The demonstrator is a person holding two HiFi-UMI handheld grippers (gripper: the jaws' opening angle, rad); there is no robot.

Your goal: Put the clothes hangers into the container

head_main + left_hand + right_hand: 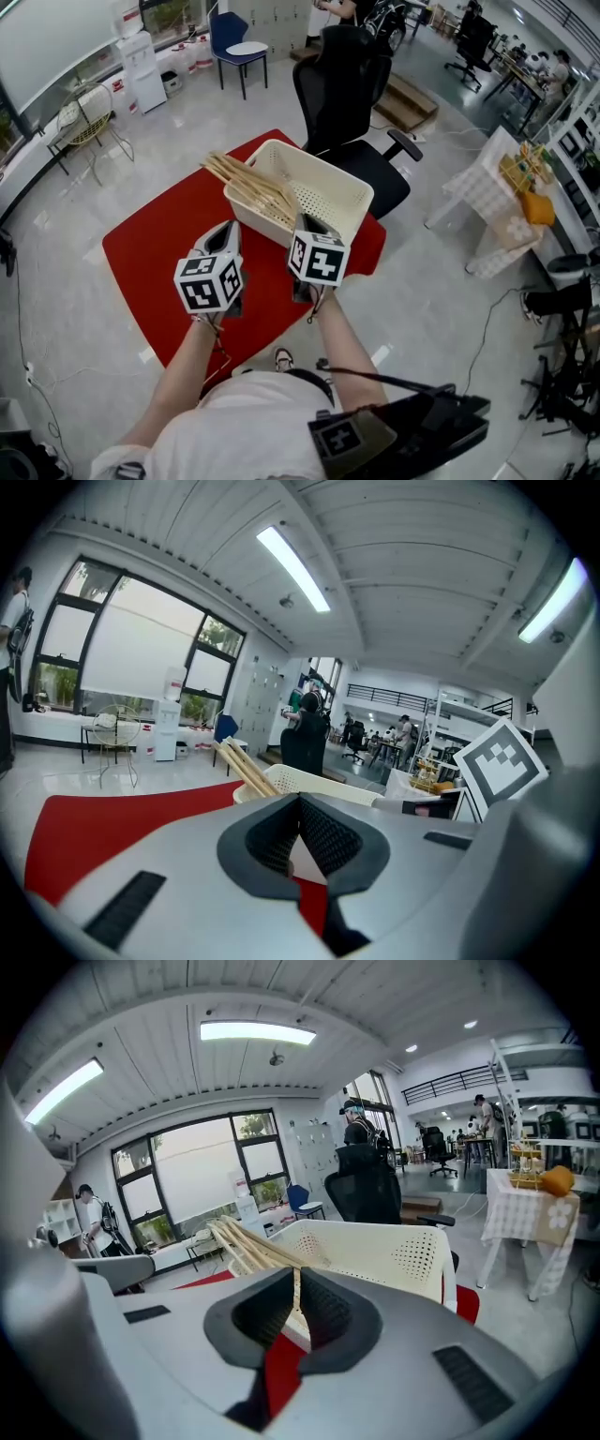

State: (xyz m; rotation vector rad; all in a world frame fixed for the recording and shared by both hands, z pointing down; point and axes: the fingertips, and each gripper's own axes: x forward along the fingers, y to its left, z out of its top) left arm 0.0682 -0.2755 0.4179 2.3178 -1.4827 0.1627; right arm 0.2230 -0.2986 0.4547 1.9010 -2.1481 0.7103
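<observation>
The left tool (228,232) is held closed, its pads met at the tips and nothing gripped between them. The right tool (309,225) is likewise drawn down to a narrow slit with nothing held in it; only a sliver of pale wall is glimpsed through the gap. Black-and-white square patterns are carried on the marker cubes (208,281). Both tools are held above the red counter (159,253), the right one near the front wall of the cream container (323,161), the left one beside it and a little further back.

The wooden clothes hangers (251,186) are laid in the container's left end, with their ends projecting over its rim. A black office chair (347,94) is set just behind the container. Farther off, a blue chair (234,42), a white water dispenser (141,70) and a table draped in checked cloth (487,197) are seen on the pale floor.
</observation>
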